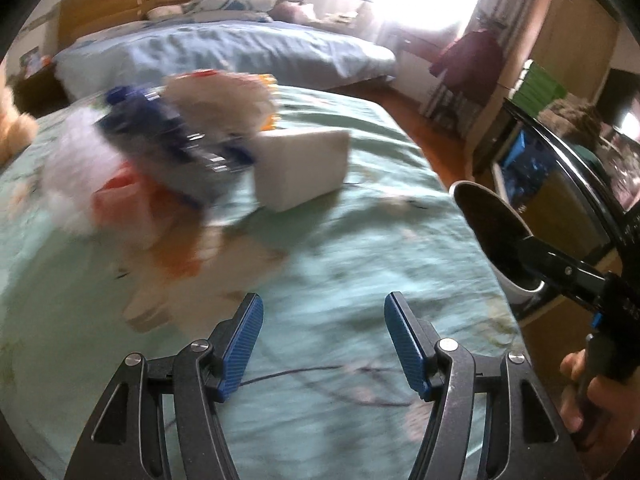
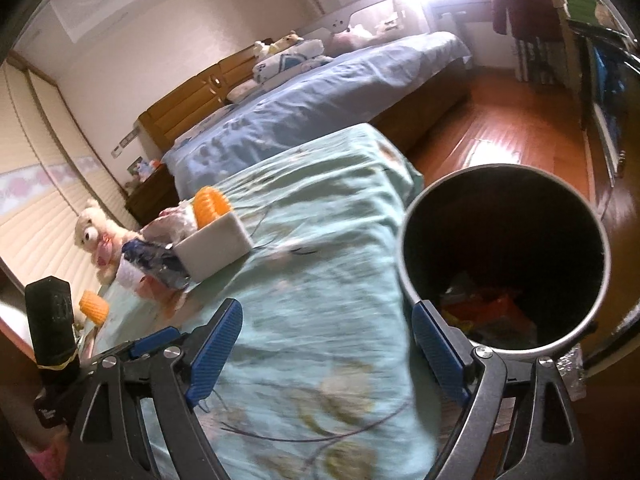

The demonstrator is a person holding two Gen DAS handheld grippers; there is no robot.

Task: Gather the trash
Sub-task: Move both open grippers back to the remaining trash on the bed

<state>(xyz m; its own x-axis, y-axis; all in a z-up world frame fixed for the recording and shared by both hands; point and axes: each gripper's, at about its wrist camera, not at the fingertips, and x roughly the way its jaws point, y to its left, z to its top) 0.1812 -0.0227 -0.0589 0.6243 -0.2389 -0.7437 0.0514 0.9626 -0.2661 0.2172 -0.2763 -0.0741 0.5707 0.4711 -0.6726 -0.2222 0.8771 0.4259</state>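
Mint-green bedspread (image 1: 340, 280) w/ faded floral print fills most of both views. L gripper (image 1: 324, 344) at bottom centre of left wrist view, blue pads spread apart, nothing btwn them, just cloth below. R gripper (image 2: 328, 344) at bottom of right wrist view, jaws spread wide, nothing btwn them; its right finger overlaps the bin rim in frame, can't tell if touching. Trash pile (image 1: 152, 148) sits upper left in left wrist view, heavily blurred: white crumpled plastic, dark blue wrapper, smth red/orange, all bunched against a white box (image 1: 300, 168) at centre. In right wrist view same white box (image 2: 216, 246) is mid-left, orange ribbed item (image 2: 210, 206) sticking out of it, blue wrapper and white scraps just beside it on the left, another orange ribbed piece (image 2: 94, 308) lower left on the bed. Black trash bin (image 2: 504, 260) at right of right wrist view, beside bed edge, orange/red wrappers visible inside at bottom. Bin also at right edge of left wrist view (image 1: 492, 224), seen edge-on. Plush bear (image 2: 98, 236) far left. Second bed w/ blue cover (image 2: 312, 104) behind, wood floor (image 2: 500, 136) upper right
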